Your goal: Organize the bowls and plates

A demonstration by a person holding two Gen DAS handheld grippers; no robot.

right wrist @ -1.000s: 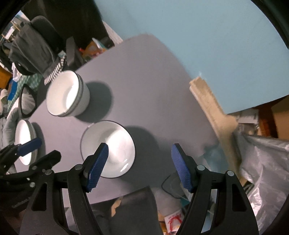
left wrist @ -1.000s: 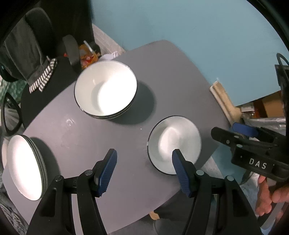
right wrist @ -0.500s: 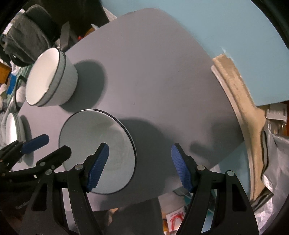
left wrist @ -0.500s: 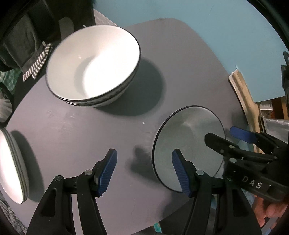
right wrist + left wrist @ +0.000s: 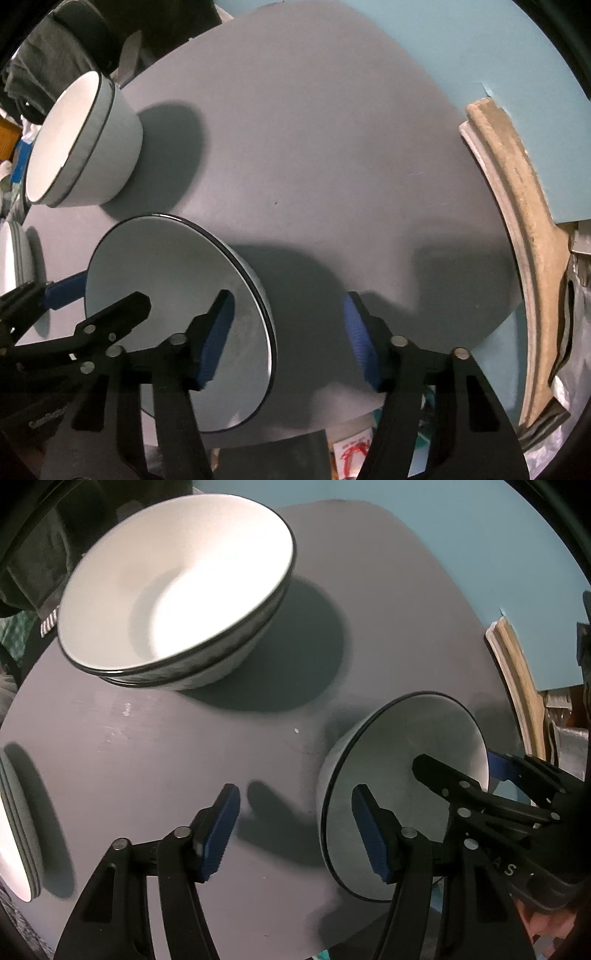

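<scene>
A single white bowl with a dark rim (image 5: 399, 775) sits near the front edge of the grey table (image 5: 184, 746); it also shows in the right wrist view (image 5: 166, 295). My left gripper (image 5: 295, 830) is open, its right finger inside the bowl and its left finger outside over the table. My right gripper (image 5: 288, 336) is open, its left finger inside the bowl and its right finger outside. A stack of white bowls (image 5: 173, 605) stands at the back left, also seen from the right wrist (image 5: 81, 147). A stack of white plates (image 5: 14, 830) lies at the far left.
A teal wall (image 5: 406, 48) runs behind the table. A beige moulding strip (image 5: 517, 221) leans at the right. Dark clothes and a chair (image 5: 48, 55) stand beyond the far left edge. Clutter lies on the floor under the front edge.
Both grippers have come lower and closer to the table, so the single bowl looms larger. One finger of each gripper now sits inside the bowl's rim.
</scene>
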